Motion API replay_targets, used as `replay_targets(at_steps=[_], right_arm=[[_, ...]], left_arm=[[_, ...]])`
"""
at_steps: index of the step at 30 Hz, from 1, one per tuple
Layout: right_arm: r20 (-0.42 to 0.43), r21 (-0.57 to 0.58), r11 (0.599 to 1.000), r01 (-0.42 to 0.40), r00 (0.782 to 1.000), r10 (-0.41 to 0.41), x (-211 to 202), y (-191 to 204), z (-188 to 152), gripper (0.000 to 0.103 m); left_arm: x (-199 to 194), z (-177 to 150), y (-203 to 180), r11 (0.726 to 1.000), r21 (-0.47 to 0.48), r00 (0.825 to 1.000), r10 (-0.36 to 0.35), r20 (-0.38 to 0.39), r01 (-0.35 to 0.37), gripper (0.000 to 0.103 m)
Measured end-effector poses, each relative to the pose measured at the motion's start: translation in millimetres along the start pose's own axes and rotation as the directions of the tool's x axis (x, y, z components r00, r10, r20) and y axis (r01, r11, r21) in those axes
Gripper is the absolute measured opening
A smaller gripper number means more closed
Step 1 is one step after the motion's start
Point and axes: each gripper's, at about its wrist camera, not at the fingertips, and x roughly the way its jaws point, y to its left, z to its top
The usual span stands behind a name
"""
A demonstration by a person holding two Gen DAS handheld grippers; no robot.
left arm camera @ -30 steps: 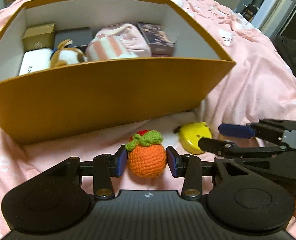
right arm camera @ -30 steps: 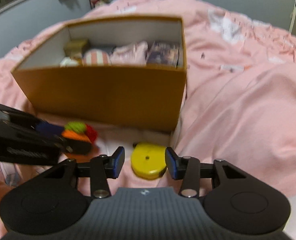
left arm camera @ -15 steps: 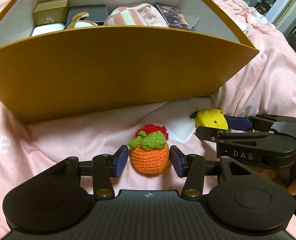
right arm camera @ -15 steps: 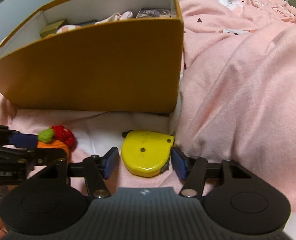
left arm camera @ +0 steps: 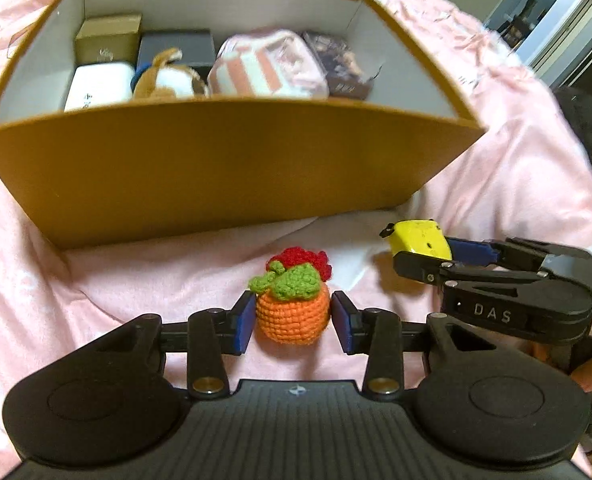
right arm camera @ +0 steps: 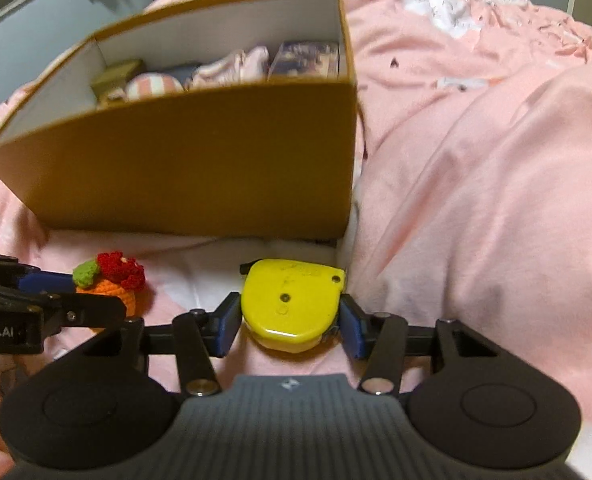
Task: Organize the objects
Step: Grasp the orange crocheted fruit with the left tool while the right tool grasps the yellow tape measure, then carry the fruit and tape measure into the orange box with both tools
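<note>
Knobbly crocheted yarn orange (left arm camera: 291, 312), glossy yellow plastic tape measure (right arm camera: 291, 304), matt cardboard box (left arm camera: 215, 168) behind, soft pink cloth bedding (right arm camera: 476, 200) beneath.

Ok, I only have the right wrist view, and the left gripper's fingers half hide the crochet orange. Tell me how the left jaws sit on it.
Observer: In the left wrist view the left gripper has the crochet orange between its pads, and the jaws are closing. I can't tell whether they are pressing on it yet.
Operator: Now list what the front wall of the box hides from me.
Observer: A white box lies in the near left corner, with a plush dog beside it.
Operator: Find me a free spot inside.
Observer: There seems to be a gap to the right of the dark card box, along the right wall.
</note>
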Motion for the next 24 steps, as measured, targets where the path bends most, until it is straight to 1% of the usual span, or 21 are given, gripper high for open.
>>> replay_targets(at_steps=[4, 7, 9, 11, 13, 14, 16, 18, 19, 21, 24], right_arm=[[0.072, -0.054, 0.998, -0.018, 0.997, 0.022, -35.2, 7.9, 6.2, 0.054], [0.145, -0.128, 0.991, -0.037, 0.988, 0.055, -67.8, 14.7, 14.9, 0.054], [0.175, -0.193, 0.98, -0.045, 0.981, 0.08, -85.1, 19.5, 28.2, 0.054], [0.177, -0.244, 0.968, -0.052, 0.979, 0.097, -94.9, 21.8, 45.6, 0.054], [0.153, -0.278, 0.958, -0.069, 0.981, 0.115, -95.2, 22.3, 68.4, 0.054], [0.126, -0.299, 0.951, -0.076, 0.985, 0.118, -92.9, 22.4, 81.2, 0.054], [0.081, -0.337, 0.938, -0.079, 0.99, 0.113, -86.6, 24.4, 101.3, 0.054], [0.012, -0.393, 0.916, -0.079, 0.996, 0.091, -68.4, 26.9, 123.3, 0.054], [-0.02, -0.399, 0.914, -0.075, 0.997, 0.073, -57.7, 26.8, 132.0, 0.054], [-0.112, -0.398, 0.914, -0.082, 0.993, 0.04, -31.6, 26.2, 148.7, 0.054], [-0.226, -0.389, 0.915, -0.103, 0.974, 0.013, 3.7, 28.5, 162.3, 0.054]], left_arm=[[-27.3, 3.3, -4.4, 0.997, 0.009, 0.996, -0.076, 0.04, 0.076, 0.046], [-54.0, 12.3, -8.0, 0.993, 0.026, 0.988, -0.121, 0.091, 0.119, 0.046], [-67.6, 21.6, -13.0, 0.989, 0.041, 0.981, -0.144, 0.127, 0.14, 0.046], [-77.9, 35.8, -17.8, 0.988, 0.063, 0.975, -0.147, 0.165, 0.138, 0.046], [-83.3, 52.1, -19.7, 0.991, 0.069, 0.974, -0.129, 0.187, 0.118, 0.046], [-83.6, 60.4, -19.2, 0.991, 0.07, 0.974, -0.124, 0.192, 0.112, 0.046], [-80.0, 80.9, -16.4, 0.99, 0.066, 0.973, -0.136, 0.188, 0.125, 0.046], [-72.8, 97.7, -12.9, 0.989, 0.057, 0.974, -0.144, 0.175, 0.136, 0.046], [-67.8, 105.9, -10.2, 0.989, 0.051, 0.975, -0.142, 0.169, 0.136, 0.046], [-58.3, 118.4, -6.0, 0.99, 0.041, 0.978, -0.136, 0.159, 0.131, 0.046], [-44.7, 131.3, 1.0, 0.992, 0.032, 0.981, -0.126, 0.15, 0.122, 0.046]])
